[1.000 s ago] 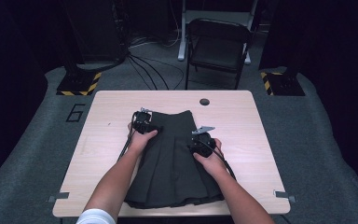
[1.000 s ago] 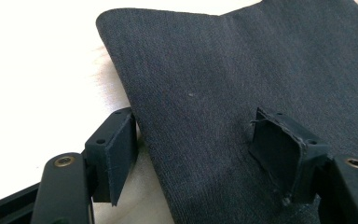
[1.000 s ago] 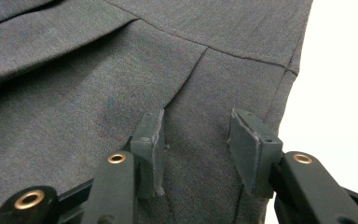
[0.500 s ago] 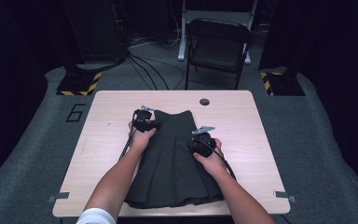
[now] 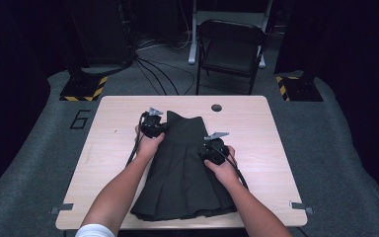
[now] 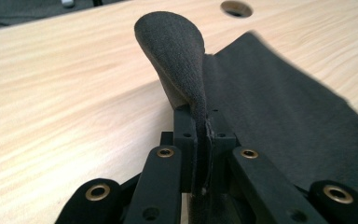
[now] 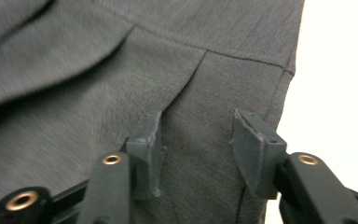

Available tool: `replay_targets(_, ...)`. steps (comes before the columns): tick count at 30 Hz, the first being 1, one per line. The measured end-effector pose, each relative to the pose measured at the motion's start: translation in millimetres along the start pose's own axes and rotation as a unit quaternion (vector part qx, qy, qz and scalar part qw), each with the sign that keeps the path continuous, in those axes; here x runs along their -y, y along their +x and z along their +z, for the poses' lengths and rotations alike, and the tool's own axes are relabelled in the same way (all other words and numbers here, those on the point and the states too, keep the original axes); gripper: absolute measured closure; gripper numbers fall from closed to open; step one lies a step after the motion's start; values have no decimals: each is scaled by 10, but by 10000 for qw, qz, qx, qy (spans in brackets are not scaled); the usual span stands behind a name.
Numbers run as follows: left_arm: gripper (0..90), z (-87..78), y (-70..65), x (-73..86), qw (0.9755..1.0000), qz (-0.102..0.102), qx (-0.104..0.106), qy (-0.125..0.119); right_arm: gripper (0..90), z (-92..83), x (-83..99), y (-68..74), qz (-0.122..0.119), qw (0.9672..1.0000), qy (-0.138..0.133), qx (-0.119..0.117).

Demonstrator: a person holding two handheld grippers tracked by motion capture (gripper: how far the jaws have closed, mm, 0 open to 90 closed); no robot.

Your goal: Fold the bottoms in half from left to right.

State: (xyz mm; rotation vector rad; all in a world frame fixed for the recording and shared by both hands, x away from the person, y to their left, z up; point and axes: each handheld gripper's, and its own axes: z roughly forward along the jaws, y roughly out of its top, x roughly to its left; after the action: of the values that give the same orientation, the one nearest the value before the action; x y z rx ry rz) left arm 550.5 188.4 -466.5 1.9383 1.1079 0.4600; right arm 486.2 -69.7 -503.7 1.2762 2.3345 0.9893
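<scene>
Dark fabric: a pleated skirt (image 5: 185,170) lies flat on the middle of the table (image 5: 103,163), waistband toward the far edge, hem toward the near edge.
Left gripper (image 5: 153,124): at the skirt's far-left corner; jaws pressed together on a fold of waistband cloth, which bulges up in a rounded loop above them in the left gripper view (image 6: 177,51).
Change on the left: compared with a second ago, this gripper sits a little farther right and nearer the waistband, now over the cloth rather than beside it. In my judgement the pinch on the corner has only just been made.
Skirt middle: pleats run smoothly from waistband to hem; no lift of the body shows yet.
Right gripper (image 5: 215,148): resting on the right side of the skirt, below the waistband; jaws held apart with a wide gap, cloth beneath them but nothing pinched. A pleat seam (image 7: 186,88) runs up between the jaws.
Change on the right: hardly any; it sits where it sat before.
Meaning for the work: one corner is secured, the other is not. The next step likely calls for closing the right jaws on the right waistband edge before any lifting or folding.
Far right: a round cable hole (image 5: 216,107) in the table, well apart from the skirt.
</scene>
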Motion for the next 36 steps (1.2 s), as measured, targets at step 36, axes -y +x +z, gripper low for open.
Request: replay_targets(36, 856, -305, -211, -160, 9970, 579, 422, -301, 505, 62, -45, 427, -140, 9994, -2, -325)
